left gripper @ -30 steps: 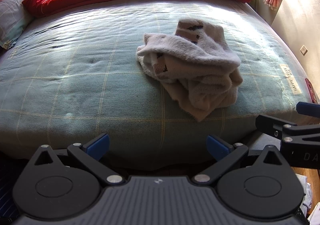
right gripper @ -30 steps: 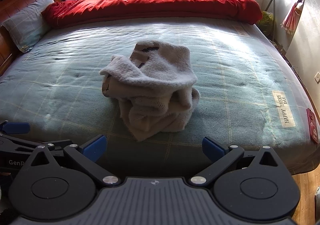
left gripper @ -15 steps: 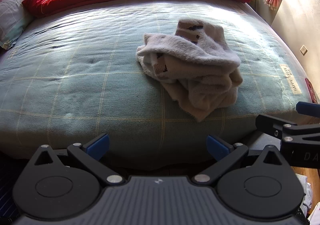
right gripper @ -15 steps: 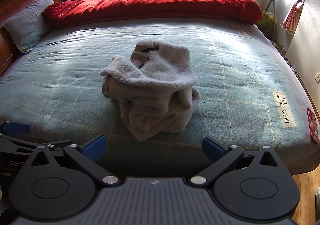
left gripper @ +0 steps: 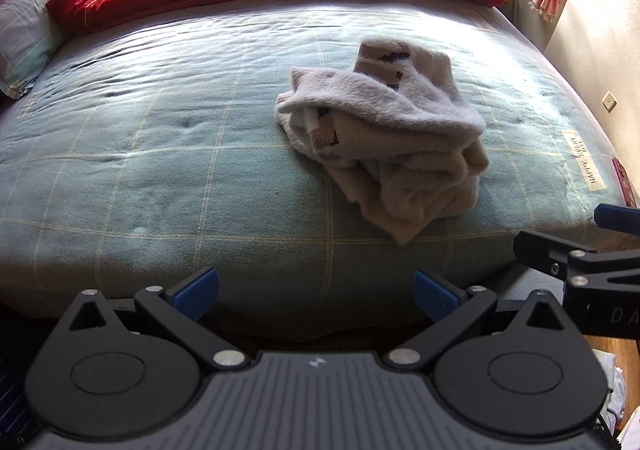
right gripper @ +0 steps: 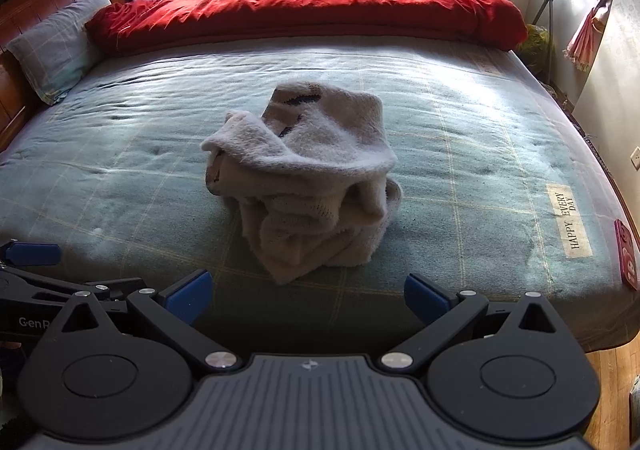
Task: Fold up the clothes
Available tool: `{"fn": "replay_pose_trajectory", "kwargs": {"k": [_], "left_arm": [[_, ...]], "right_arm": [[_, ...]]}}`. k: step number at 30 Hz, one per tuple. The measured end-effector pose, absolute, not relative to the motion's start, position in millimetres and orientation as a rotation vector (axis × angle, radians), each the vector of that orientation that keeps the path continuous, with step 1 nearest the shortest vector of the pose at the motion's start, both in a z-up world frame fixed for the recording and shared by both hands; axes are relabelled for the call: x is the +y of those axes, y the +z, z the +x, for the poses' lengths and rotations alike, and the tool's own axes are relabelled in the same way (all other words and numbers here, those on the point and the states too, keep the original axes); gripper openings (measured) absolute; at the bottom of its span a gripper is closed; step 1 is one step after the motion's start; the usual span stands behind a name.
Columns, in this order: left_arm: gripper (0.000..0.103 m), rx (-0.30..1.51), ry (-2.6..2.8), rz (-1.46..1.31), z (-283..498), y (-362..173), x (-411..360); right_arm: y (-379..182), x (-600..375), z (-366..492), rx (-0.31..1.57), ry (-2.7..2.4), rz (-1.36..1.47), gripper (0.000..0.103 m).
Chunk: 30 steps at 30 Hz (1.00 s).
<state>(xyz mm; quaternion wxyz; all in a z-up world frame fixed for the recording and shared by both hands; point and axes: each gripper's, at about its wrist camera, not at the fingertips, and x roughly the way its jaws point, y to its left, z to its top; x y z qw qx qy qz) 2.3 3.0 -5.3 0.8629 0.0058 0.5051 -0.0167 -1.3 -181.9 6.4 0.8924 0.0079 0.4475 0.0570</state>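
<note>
Left wrist view shows a crumpled cream-white fleecy garment with brown and dark knitted patches [left gripper: 384, 138] heaped on the grey-green checked bedspread [left gripper: 160, 154], towards the near edge of the bed and right of its middle; in the right wrist view the same heap [right gripper: 304, 178] sits almost straight ahead. Both tools hang short of the bed's near edge, well apart from the cloth. The left gripper [left gripper: 316, 290] has its blue-tipped fingers spread wide with nothing between them, and the right gripper [right gripper: 308, 292] is likewise spread and empty. Folding has not begun: the garment is bunched, with layers tucked under a thick rolled upper fold. It looks soft, plush and light, likely to sag and drape rather than hold shape, and its thick pile should give the fingers good purchase. The loose corner pointing toward the near edge seems the easiest hold for pulling the heap open; a hem or shoulder is not yet identifiable.
</note>
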Motion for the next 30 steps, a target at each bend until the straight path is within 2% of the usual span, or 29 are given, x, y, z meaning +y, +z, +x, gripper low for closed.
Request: {"fn": "replay_pose_trajectory", "kwargs": {"k": [30], "left_arm": [[0.102, 1.038, -0.021, 0.0, 50, -31, 22]], "right_arm": [[-27, -168, 61, 0.98, 0.147, -0.043, 0.103]]}}
